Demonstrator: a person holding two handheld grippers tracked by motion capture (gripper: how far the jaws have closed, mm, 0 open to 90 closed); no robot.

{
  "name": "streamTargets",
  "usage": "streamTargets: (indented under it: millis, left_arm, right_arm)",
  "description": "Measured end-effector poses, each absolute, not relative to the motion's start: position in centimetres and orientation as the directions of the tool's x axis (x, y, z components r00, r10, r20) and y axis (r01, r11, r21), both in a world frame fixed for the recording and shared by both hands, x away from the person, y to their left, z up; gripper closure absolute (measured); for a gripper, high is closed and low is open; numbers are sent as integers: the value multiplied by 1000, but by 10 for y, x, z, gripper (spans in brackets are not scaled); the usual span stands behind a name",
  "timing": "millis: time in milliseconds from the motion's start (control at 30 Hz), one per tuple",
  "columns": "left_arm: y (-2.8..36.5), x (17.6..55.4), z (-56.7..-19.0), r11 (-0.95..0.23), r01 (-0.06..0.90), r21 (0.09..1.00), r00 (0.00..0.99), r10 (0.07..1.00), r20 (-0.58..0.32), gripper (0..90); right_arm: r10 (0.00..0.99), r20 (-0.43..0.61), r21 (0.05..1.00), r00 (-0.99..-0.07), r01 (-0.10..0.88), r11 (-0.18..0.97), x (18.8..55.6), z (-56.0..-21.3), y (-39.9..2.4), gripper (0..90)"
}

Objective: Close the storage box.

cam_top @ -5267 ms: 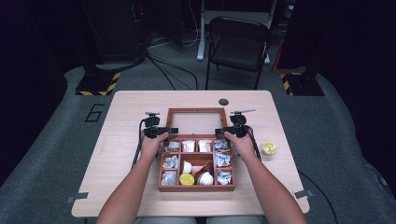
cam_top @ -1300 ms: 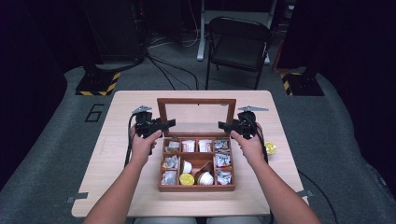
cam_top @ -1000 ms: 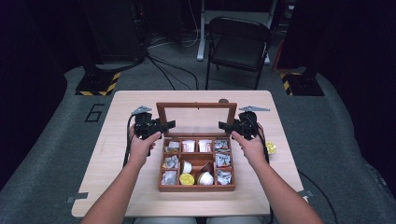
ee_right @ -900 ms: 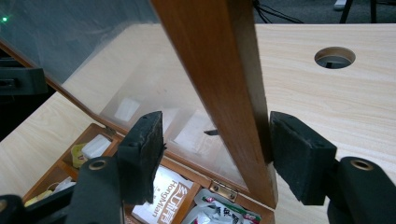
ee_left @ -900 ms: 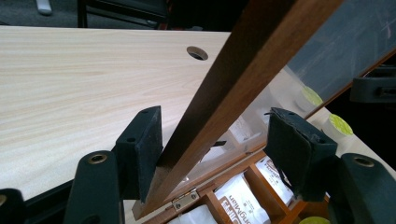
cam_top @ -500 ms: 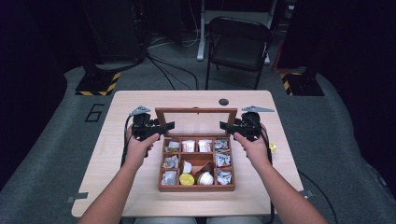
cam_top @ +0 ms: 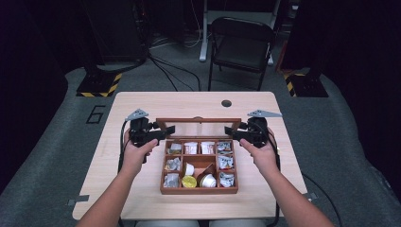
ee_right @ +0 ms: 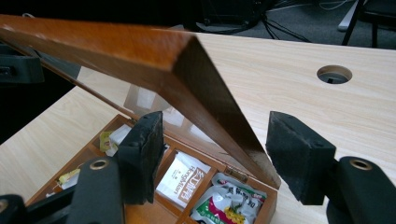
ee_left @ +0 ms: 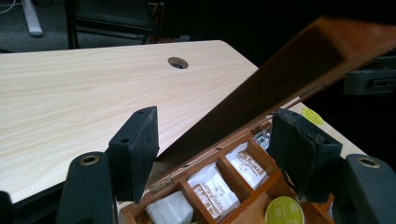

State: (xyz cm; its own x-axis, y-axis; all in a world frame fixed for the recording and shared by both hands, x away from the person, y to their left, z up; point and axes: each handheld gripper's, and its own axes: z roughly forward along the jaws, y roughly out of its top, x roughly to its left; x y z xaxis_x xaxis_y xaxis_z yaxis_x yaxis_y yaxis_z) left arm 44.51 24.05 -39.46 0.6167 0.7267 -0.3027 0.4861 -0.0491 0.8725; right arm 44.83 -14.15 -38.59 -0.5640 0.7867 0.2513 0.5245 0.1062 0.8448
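**Box lid partly raised, a gripper at each end**

We note a wooden compartment box [cam_top: 199, 165] on the pale table [cam_top: 142, 101], near the person's edge. Its glass-paned lid [cam_top: 198, 126] is hinged at the far side and stands tilted, partly open, over the back row of compartments.

Left gripper [cam_top: 163, 132]: held in the left hand [cam_top: 136, 153], at the lid's left end. In the left gripper view the lid's side rail [ee_left: 261, 100] runs diagonally between the two black jaws. The jaws have just been opening; the left pad [ee_left: 140, 144] lies close along the rail, while the right pad [ee_left: 299, 149] stands clear of it. We read the jaws as spread around the rail, not pinching it.

Right gripper [cam_top: 231, 132]: held in the right hand [cam_top: 262, 156], at the lid's right end. In the right gripper view the lid's corner and rail [ee_right: 215, 98] pass between the jaws, with a visible gap on either side. The jaws are spread around it, not pressing.

Contents, as far as we can tell: white printed sachets [ee_right: 184, 182] and a crinkled packet [ee_right: 229, 200] in the back compartments, a round yellow-topped capsule [cam_top: 189, 181] and a white one [cam_top: 209, 180] in the front row, and silvery packets [cam_top: 171, 164] at the left side.

Elsewhere: a round cable hole [cam_top: 226, 103] in the far part of the table, a small yellow object [ee_left: 312, 116] lying on the table beyond the box in the left gripper view, and a dark folding chair [cam_top: 241, 45] on the floor behind the table.
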Motion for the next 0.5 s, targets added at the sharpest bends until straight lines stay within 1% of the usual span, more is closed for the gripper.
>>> streamTargets:
  millis: [267,400,500]
  left_arm:
    - [246,431,-387,-63,465,883,627,727,-279,336]
    - [247,426,-385,-65,457,887,638,719,-275,359]
    - [249,421,-384,-68,455,888,640,719,-273,368]
  right_arm:
    - [778,256,853,-574,512,97,434,-380,-148,366]
    - [774,252,857,-581,505,100,428,-378,-153,396]
    - [771,251,857,-586,504,104,425,-376,-154,401]
